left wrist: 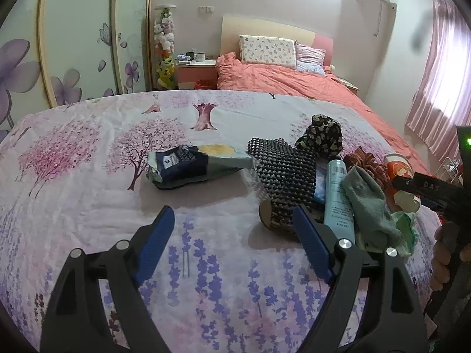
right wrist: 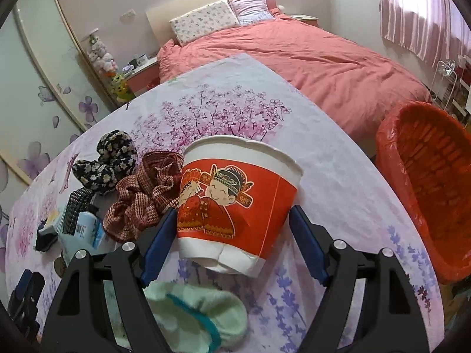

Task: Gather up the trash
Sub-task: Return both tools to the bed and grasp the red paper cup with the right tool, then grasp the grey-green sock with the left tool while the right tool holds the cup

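My right gripper [right wrist: 231, 231] wide, straddling paper cup [right wrist: 238, 206] on floral cloth [right wrist: 338, 194]; pads not closed yet. Cup looks light, thin-walled, base dented, prob. crushes easy: grip mid-wall, gentle. Bin [right wrist: 426, 188] just right. Left gripper [left wrist: 232, 239] wide, holding nothing.

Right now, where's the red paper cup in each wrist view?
Left wrist: red paper cup at the far right, mostly hidden behind the checked scrunchie and the right tool's body.
Right wrist: red paper cup dead centre, tilted, between the open fingers of the right tool.
Shared landmark: the dark floral scrunchie, left of the cup in both.
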Tool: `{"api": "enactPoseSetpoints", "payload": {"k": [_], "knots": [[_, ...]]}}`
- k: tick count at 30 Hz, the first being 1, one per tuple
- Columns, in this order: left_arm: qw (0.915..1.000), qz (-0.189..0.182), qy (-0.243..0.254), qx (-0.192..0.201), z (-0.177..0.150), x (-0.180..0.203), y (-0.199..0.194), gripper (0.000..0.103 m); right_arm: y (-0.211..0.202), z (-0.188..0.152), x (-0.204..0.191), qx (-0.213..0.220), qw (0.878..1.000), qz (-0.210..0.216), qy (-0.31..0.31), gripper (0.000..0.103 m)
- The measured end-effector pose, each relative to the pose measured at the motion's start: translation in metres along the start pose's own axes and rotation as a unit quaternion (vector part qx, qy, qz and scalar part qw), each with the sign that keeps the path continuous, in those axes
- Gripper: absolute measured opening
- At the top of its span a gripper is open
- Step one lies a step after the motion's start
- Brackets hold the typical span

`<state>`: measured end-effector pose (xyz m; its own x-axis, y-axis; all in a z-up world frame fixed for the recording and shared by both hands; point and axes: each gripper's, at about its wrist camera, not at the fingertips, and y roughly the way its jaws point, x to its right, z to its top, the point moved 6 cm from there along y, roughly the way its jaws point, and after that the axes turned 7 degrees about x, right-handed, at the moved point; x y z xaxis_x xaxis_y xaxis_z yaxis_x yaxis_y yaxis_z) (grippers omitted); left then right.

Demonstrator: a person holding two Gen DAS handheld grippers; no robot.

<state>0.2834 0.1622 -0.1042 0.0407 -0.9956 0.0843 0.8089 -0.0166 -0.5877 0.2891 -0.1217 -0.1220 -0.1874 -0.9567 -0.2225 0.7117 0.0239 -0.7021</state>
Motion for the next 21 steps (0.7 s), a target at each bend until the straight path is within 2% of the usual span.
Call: {"api": "enactPoseSetpoints", "payload": {"k": [5,13,21], "knots": [[1.0,-0.004,0.002,-0.002,-0.001,0.005,0.003,0.081,0.005,-0.006,-0.003,-0.015,1.0,-0.008,-0.003,0.078],[0.9998,-0.018,0.011,0.002,0.0,0.021,-0.003,0.081,-0.006,-0.006,0.013,0.004,1.0,-0.013,-0.004,0.075],[0.9976,-0.064,0.027,0.002,0.0,0.065,-0.01,0.081,-0.023,-0.006,0.033,0.024,0.999,-0.026,-0.012,0.075]]}}
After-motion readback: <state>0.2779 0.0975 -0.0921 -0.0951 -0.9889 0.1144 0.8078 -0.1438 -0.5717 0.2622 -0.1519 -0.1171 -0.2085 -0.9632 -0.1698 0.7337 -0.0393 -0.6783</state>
